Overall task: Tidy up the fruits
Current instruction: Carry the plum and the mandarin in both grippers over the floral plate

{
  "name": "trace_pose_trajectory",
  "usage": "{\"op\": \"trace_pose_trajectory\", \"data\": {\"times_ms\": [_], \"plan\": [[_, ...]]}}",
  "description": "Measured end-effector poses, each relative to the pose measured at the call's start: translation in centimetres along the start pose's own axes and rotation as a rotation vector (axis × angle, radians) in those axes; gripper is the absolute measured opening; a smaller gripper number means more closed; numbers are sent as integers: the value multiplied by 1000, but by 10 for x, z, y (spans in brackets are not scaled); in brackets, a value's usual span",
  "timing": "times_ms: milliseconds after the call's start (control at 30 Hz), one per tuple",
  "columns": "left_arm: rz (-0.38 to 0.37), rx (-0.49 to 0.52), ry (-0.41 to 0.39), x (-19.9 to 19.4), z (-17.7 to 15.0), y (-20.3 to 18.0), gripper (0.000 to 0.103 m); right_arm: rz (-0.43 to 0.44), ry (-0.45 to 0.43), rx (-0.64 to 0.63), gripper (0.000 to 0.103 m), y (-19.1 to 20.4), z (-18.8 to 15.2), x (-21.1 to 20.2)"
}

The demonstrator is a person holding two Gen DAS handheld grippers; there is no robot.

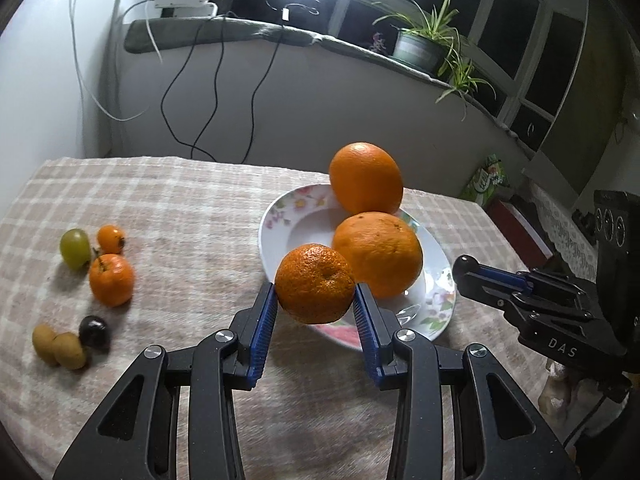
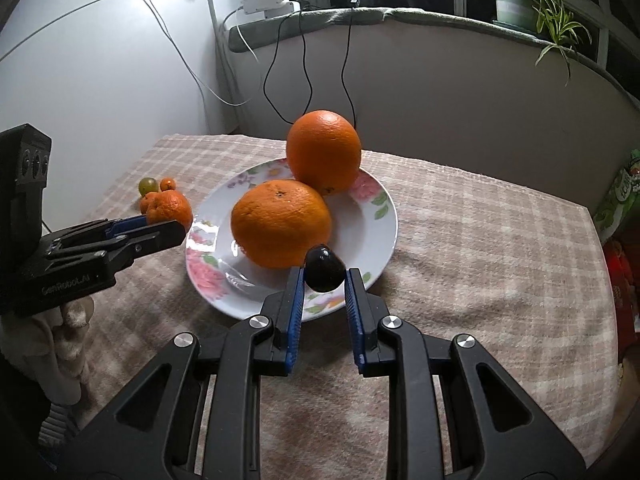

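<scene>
I have the left gripper (image 1: pixel 315 294) clamped on a mandarin (image 1: pixel 315 283), its blue pads (image 1: pixel 265 322) pressing both sides of the fruit and holding it above the near rim of the floral plate (image 1: pixel 280 216). My right gripper (image 2: pixel 324 280) is closed on a small dark fruit (image 2: pixel 325 268), pinched between its fingertips over the near edge of the same plate (image 2: pixel 384 216). On the plate sit 2 large oranges, the nearer orange (image 2: pixel 281 223) touching the farther orange (image 2: pixel 324 151) behind it. Off to the left on the checked tablecloth (image 1: pixel 192 208) lie the loose pieces: a green grape (image 1: pixel 75 248), a tiny orange fruit (image 1: pixel 111 239) just beside it, another mandarin on the cloth (image 1: pixel 111 279) below those, then a dark grape (image 1: pixel 94 332) touching 2 brownish fruits (image 1: pixel 60 345). From the left view I see the right gripper's closed tip to the right of the plate. A potted plant (image 1: pixel 424 46) stands on the window ledge behind the table.
</scene>
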State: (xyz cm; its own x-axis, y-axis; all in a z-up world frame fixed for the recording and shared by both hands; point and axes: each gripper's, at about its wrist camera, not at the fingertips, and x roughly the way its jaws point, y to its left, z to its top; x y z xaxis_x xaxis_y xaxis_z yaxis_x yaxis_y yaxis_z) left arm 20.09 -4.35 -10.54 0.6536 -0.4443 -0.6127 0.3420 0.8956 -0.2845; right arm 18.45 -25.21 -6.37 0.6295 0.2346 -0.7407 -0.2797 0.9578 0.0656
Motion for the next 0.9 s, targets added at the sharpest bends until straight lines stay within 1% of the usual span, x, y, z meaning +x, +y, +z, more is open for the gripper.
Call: {"op": "trace_pose_trajectory", "data": {"times_ms": [367,600,900], "plan": [[-2,14,25,12,1,-9,38,-11,17,-16,22,0,1,8],[-18,7,29,15,2,-9,38,-12,26,-27,22,3,3,13],[-4,14,27,15,2,-11,38,-16,29,-34,22,4,2,16]]}}
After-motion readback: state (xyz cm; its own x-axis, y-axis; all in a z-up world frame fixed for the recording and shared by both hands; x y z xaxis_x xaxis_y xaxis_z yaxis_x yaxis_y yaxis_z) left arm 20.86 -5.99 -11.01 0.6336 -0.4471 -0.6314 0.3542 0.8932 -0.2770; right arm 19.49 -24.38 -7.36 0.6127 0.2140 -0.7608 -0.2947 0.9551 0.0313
